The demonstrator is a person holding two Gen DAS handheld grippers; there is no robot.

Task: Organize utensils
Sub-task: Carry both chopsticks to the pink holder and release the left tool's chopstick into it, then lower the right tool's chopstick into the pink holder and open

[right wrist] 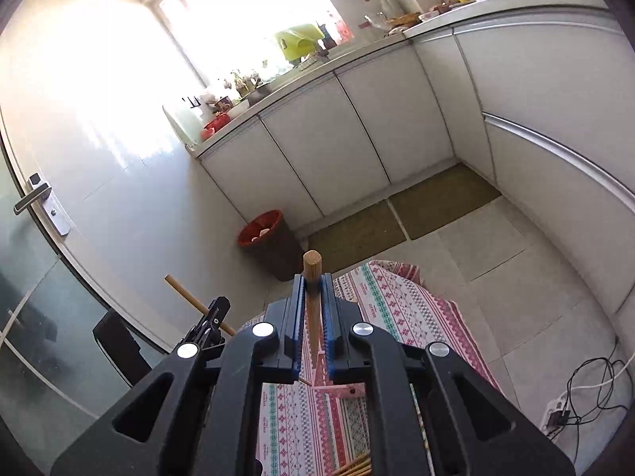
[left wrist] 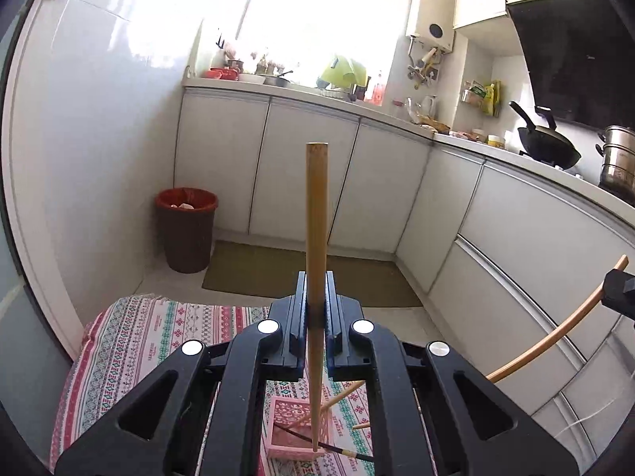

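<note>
Gripping one bamboo chopstick apiece, both grippers are lifted above a table covered by a patterned tablecloth (left wrist: 166,341). The left gripper (left wrist: 316,309) has its jaws closed on a light bamboo chopstick (left wrist: 316,218) that stands nearly upright, its blunt end above the fingers and its thin tip reaching down over a pink slotted basket (left wrist: 285,432) on the cloth. Two more chopsticks and a dark one lean in or across that basket. The right gripper (right wrist: 313,289) is clamped on a second bamboo chopstick (right wrist: 312,269), also roughly upright. Each gripper shows at the edge of the other's view. Behind stand white kitchen cabinets (left wrist: 309,174) and a brown waste bin with a red liner (left wrist: 186,230).
</note>
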